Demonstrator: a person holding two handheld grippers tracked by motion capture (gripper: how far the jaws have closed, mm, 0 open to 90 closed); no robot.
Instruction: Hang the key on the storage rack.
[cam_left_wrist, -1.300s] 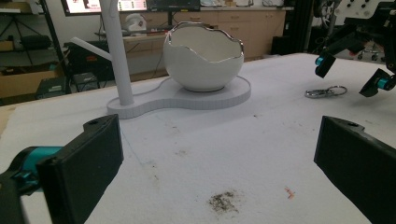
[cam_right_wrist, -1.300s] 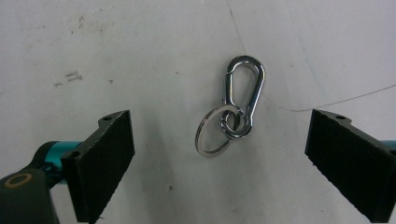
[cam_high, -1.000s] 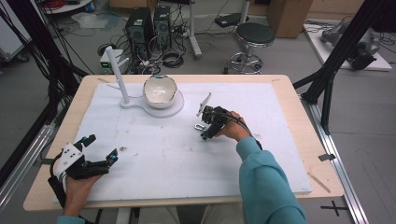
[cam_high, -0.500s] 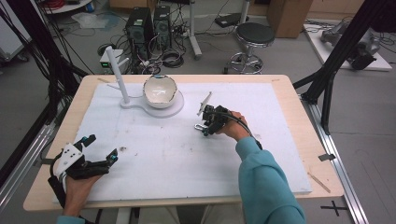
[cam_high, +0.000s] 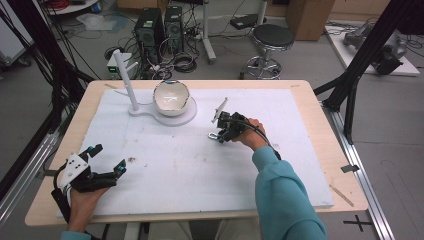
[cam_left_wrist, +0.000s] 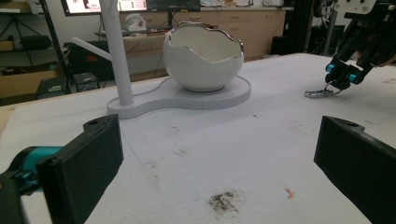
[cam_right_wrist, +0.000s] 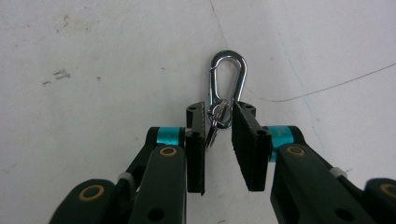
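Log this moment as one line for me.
right hand-held gripper: jaws just closing around carabiner keyring, pads not clearly pressing | left hand-held gripper: open, idle | bowl stand: untouched

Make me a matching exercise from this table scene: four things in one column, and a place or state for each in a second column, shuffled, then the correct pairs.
Things:
1. carabiner
2. bowl
3. left gripper
4. post

Places or states:
A. fingers wide apart, nothing between them
B. sits on the round end of the white stand
C. lies on the white mat, its ring end between the right gripper fingers
D. stands upright on the stand, left of the bowl in the high view

Pairs: 1-C, 2-B, 3-A, 4-D
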